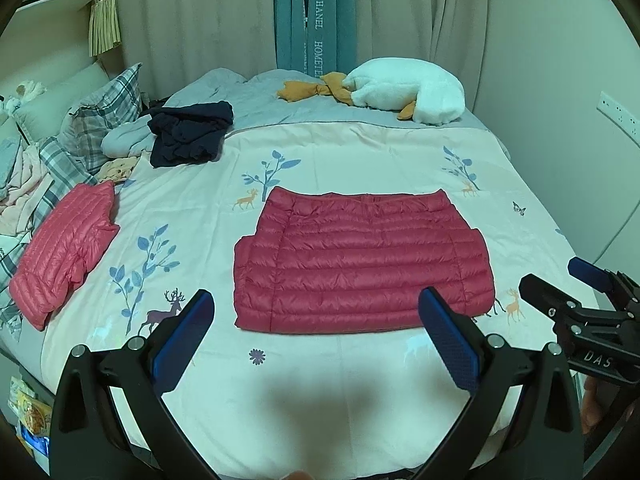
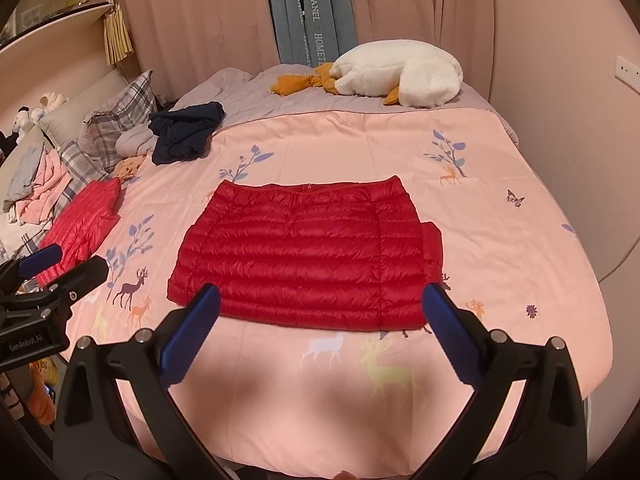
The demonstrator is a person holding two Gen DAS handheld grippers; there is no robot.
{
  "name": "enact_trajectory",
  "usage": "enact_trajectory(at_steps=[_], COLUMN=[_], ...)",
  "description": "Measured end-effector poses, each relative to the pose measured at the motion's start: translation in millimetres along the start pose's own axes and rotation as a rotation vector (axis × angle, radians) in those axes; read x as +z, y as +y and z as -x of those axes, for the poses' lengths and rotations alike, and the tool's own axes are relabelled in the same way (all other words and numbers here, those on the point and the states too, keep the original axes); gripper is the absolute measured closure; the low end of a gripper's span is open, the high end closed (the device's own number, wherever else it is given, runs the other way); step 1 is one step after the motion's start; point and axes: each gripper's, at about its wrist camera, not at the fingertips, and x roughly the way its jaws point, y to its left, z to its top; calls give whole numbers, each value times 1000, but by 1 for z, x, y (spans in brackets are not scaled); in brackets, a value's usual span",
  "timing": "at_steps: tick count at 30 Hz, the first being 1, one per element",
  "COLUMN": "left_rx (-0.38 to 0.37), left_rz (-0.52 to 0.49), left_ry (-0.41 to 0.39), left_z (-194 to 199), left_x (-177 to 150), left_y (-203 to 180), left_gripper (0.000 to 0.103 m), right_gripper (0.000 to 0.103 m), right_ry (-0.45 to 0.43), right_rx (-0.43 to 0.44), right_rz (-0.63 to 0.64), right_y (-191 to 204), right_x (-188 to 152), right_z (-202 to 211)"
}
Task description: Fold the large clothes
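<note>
1. We're looking down on the red quilted down jacket (image 1: pixel 362 264), folded into a flat rectangle and lying in the middle of the pink bedspread printed with deer and blue leafy branches (image 1: pixel 360 152).
2. Our left gripper (image 1: pixel 316 304) hangs above the near edge of the bed, its blue-padded fingers spread wide with nothing between them; the right gripper (image 2: pixel 322 300) does likewise, jaws wide and empty, just short of the jacket's near hem.
3. Off to the left lies a second, lighter pink-red quilted jacket (image 1: pixel 66 248), folded and well apart from the first.
4. Further back on the left we see a crumpled dark navy garment (image 1: pixel 188 134) resting partly on a pale grey bundle of cloth (image 1: pixel 124 138), beside the grey-and-white plaid pillows (image 1: pixel 108 108).
5. At the far side, a white plush goose with orange feet and beak (image 1: pixel 404 94) sprawls across the grey sheet.
6. Nothing sits between the grippers and the jacket.
7. Writing now: the blue-grey hanging fabric (image 1: pixel 316 16) between the beige curtains reads "HANEL" and "HOMETE", the rest cut off.
8. From the left wrist view, the right gripper's body shows "DAS"; from the right wrist view, the left gripper's body reads "GenRobot.AI".
</note>
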Motion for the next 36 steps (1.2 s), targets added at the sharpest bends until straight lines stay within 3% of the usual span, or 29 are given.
enact_trajectory(at_steps=[25,36], left_rx=[42,25], left_rz=[-6,7], left_ry=[5,11], left_z=[-3,-3], left_x=[0,1], left_y=[-1,1], left_gripper=[1,1], right_gripper=[2,2], right_ry=[9,-8], right_rx=[-3,5], right_rz=[16,19], right_y=[5,8], right_x=[-1,-2], right_z=[-7,-2])
